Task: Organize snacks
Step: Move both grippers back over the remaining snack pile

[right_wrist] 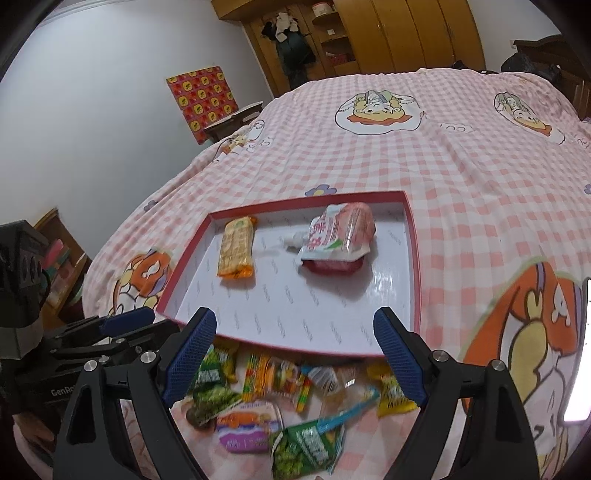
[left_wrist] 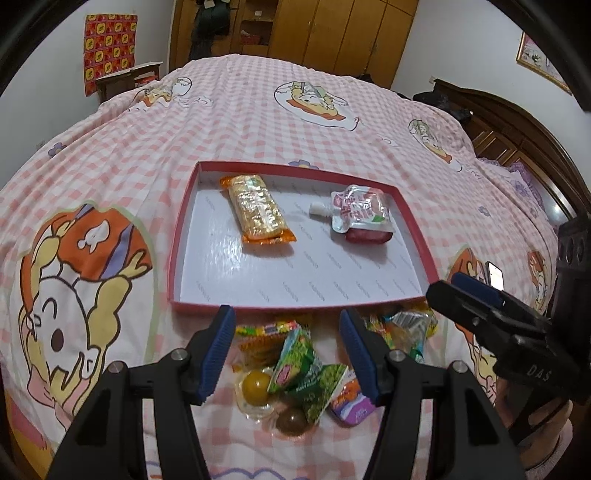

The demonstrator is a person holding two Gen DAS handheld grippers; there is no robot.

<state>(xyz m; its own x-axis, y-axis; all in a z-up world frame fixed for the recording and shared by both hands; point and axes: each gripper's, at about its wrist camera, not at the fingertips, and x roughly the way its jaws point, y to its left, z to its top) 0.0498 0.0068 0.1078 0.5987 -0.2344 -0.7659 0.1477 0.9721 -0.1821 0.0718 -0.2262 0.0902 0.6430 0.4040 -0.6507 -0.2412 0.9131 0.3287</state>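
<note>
Hovering, my left claw [left_wrist: 288, 350]: spread about halfway, nothing between its blue pads, hanging over the pile of snacks on the bed.
My right claw [right_wrist: 295, 354]: spread wide, pinching nothing, its tips over the near rim of the tray.
Snack pile [left_wrist: 295, 373]: loose on the bedspread, just on my side of the tray, partly tucked under the tray's near edge in the right view.
In the pile: green packets [right_wrist: 301, 448], a round pink-and-orange cup [right_wrist: 249, 428], two round jelly balls [left_wrist: 257, 384], a yellow packet [right_wrist: 393, 398] and striped candy wrappers [right_wrist: 275, 374]. Some are blurred, so I cannot read them.
Tray [left_wrist: 177, 236]: shallow, red-rimmed with a white floor, lying flat on the bed beyond the pile.
Wafer bar [left_wrist: 258, 210]: in an orange-ended wrapper, lying flat in the left part of the tray.
Spouted pouch [left_wrist: 360, 212]: pink and white, in the right part of the tray, resting on a small red cup [left_wrist: 367, 236], well apart from the bar.
Bedspread [left_wrist: 258, 122]: pink check with cartoon figures, covering the whole bed.
Far side: wooden wardrobe [left_wrist: 332, 33] against the wall, a red-and-yellow patterned cloth [left_wrist: 110, 48] hanging at left.
</note>
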